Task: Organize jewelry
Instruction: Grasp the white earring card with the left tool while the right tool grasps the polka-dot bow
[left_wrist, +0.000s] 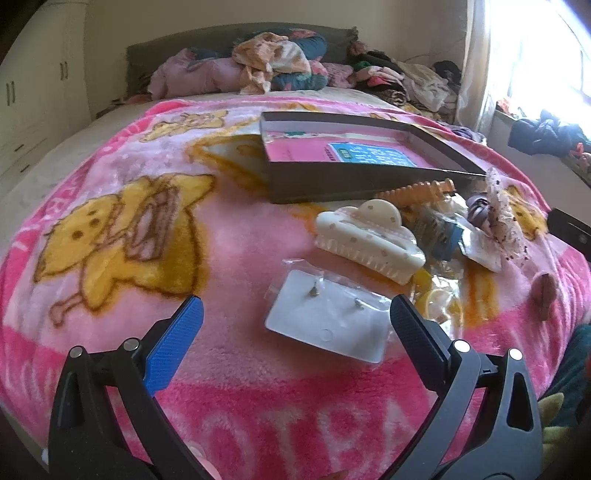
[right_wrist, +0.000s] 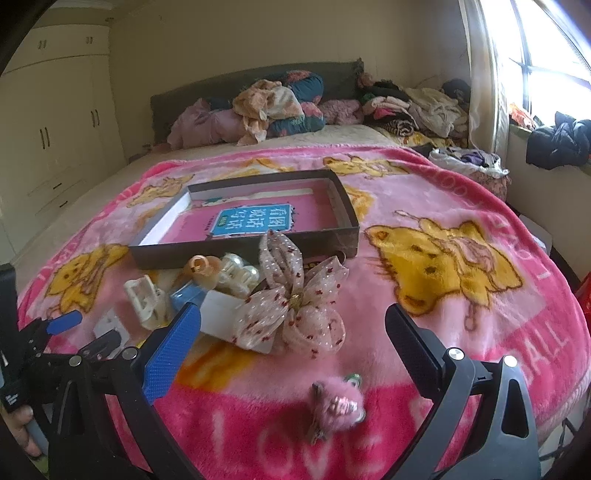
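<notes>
A shallow dark box (left_wrist: 332, 181) (right_wrist: 243, 254) with a pink book inside lies on the pink blanket. Before it is a pile of accessories. In the left wrist view: an earring card in a clear bag (left_wrist: 328, 321), a cream claw clip (left_wrist: 369, 240), an orange spiral clip (left_wrist: 413, 192). In the right wrist view: a dotted lace bow (right_wrist: 295, 306), a pink fluffy clip (right_wrist: 336, 406). My left gripper (left_wrist: 295, 317) is open, its jaws on either side of the earring card. My right gripper (right_wrist: 291, 325) is open over the bow. The left gripper (right_wrist: 77, 332) shows at far left there.
The pink cartoon blanket (left_wrist: 110, 221) covers the bed. Heaped clothes and pillows (right_wrist: 273, 107) lie at the headboard. White wardrobes (right_wrist: 55, 129) stand on the left, a bright window (right_wrist: 546, 48) on the right.
</notes>
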